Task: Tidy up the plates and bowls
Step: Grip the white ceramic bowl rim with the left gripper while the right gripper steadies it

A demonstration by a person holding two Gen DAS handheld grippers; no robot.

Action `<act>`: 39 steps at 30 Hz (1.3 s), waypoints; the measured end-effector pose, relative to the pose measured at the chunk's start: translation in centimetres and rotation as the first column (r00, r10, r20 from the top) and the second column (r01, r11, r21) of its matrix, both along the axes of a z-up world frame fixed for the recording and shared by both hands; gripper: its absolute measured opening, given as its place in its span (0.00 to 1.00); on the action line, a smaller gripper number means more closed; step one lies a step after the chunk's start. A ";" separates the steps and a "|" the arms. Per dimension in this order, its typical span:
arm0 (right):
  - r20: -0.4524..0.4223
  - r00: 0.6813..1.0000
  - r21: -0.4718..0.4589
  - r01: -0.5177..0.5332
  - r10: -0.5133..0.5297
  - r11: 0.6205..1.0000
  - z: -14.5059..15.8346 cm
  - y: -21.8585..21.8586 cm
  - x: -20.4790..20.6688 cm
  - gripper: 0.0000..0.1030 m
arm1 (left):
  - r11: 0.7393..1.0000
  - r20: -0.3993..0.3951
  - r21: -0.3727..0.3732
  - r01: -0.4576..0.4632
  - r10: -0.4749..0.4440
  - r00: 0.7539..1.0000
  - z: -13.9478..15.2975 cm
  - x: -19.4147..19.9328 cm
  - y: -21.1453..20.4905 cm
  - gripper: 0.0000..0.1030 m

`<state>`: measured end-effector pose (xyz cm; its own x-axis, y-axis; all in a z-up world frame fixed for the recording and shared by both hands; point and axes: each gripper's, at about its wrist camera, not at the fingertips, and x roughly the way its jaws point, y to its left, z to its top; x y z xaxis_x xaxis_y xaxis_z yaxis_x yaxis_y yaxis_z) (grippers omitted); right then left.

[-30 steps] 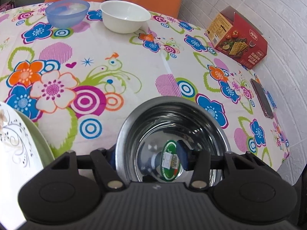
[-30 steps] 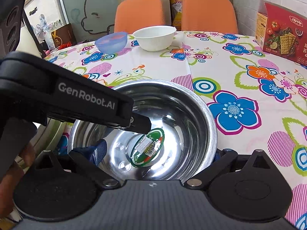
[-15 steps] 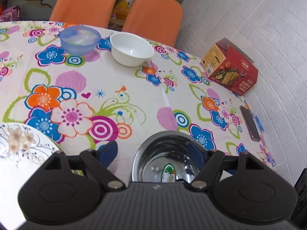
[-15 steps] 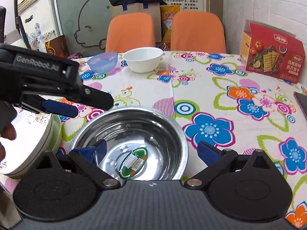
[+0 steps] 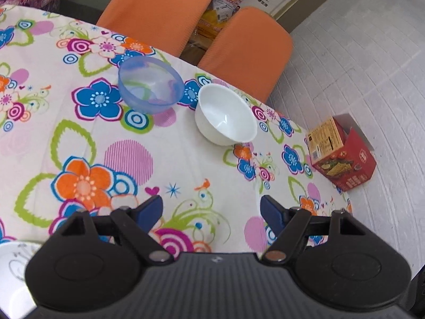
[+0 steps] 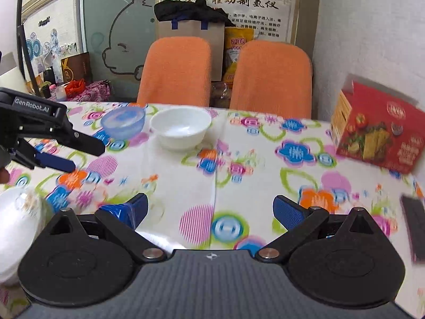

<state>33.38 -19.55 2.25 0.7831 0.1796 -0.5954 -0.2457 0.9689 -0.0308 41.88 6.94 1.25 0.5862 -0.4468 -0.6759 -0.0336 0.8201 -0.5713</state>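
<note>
Bowls come next: both the left gripper (image 5: 211, 208) and right gripper (image 6: 209, 208) have let go of the steel bowl, lifted away wide open and empty, and now face the blue bowl (image 5: 151, 84) and white bowl (image 5: 225, 114) on the table (image 5: 186, 164).

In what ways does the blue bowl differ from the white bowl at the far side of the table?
The blue bowl is see-through, so the tablecloth pattern shows through its wall; the white bowl is opaque. The blue bowl stands to the left of the white bowl, with a gap between them. Both stand upright on the tablecloth, look empty, and neither is held by a gripper.
</note>
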 end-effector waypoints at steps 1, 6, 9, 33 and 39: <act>0.005 1.000 -0.011 -0.008 0.008 1.000 0.2 0.3 1.4 0.86 | 1.000 -0.010 -0.012 -0.020 0.020 1.000 -0.2 1.2 -0.1 0.73; 0.002 0.999 -0.055 -0.038 0.038 0.998 0.2 1.9 9.1 0.86 | 0.989 -0.058 -0.055 -0.137 0.133 0.989 -1.6 6.9 -1.1 0.73; -0.016 0.998 -0.077 -0.064 0.063 0.995 -1.0 2.7 13.0 0.86 | 0.980 -0.078 -0.050 -0.192 0.188 0.979 -2.5 9.3 -1.8 0.73; -0.231 0.952 0.096 -0.185 0.203 0.978 -5.7 4.8 18.8 0.85 | 0.999 -0.154 0.028 -0.017 0.021 0.988 -5.2 16.6 -5.2 0.35; -0.222 0.956 0.075 -0.178 0.191 0.981 -3.9 5.2 16.0 0.84 | 1.000 -0.169 0.010 0.019 -0.017 0.985 -4.9 15.0 -5.7 0.34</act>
<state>49.34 -14.37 -1.66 0.5787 0.3450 -0.7389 -0.4149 0.9046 0.0974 56.88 1.28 -3.69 0.4548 -0.4476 -0.7699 -0.1141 0.8281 -0.5488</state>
